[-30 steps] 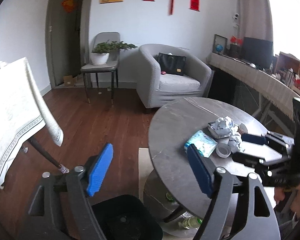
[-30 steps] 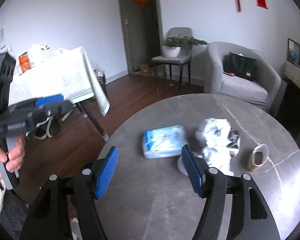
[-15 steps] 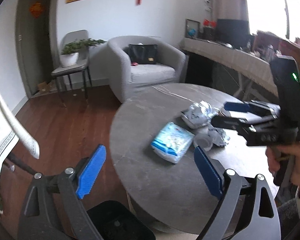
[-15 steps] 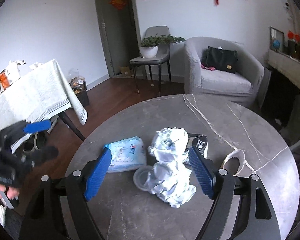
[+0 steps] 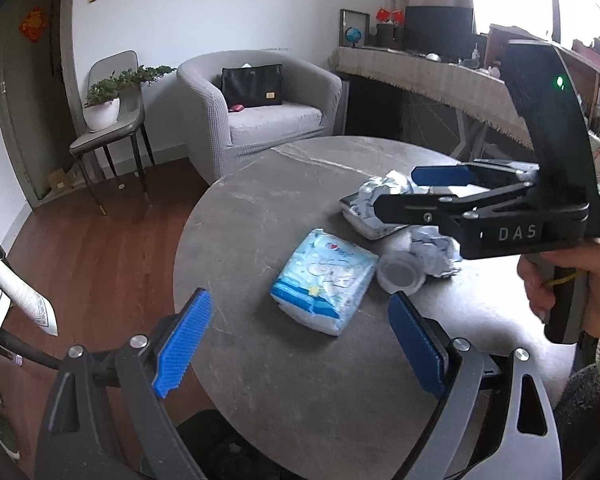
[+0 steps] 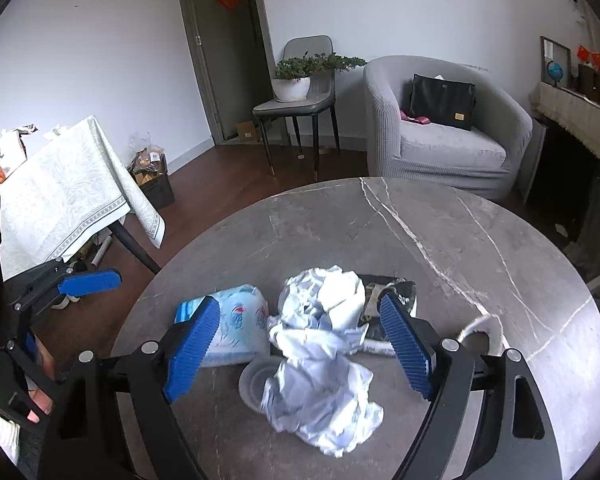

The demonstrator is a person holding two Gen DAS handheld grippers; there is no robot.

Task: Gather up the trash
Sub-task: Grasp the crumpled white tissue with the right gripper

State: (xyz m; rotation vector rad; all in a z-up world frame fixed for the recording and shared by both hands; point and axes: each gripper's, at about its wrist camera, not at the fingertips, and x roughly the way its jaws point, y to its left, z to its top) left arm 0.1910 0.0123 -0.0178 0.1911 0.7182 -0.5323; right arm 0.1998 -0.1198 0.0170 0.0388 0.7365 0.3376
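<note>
Trash lies on a round grey marble table (image 6: pixel 440 240): a blue tissue pack (image 5: pixel 326 276) (image 6: pixel 240 328), crumpled white paper (image 6: pixel 320 364) (image 5: pixel 434 246), a clear plastic lid (image 5: pixel 400 276) (image 6: pixel 252 384), a dark wrapper (image 6: pixel 388 296) and a small cup on its side (image 6: pixel 482 332). My left gripper (image 5: pixel 300 344) is open and empty, just short of the tissue pack. My right gripper (image 6: pixel 300 348) is open, its pads either side of the crumpled paper; it also shows in the left wrist view (image 5: pixel 420 192).
A black bin (image 5: pixel 220 444) sits on the floor below the table's near edge. A grey armchair (image 6: pixel 440 128), a chair with a potted plant (image 6: pixel 300 80) and a cloth-covered table (image 6: pixel 60 184) stand around. A sideboard (image 5: pixel 440 76) runs along the right.
Both grippers have moved in over the table toward the trash. The right gripper now straddles the crumpled paper; the left has come up to the tissue pack. Both stayed open.
</note>
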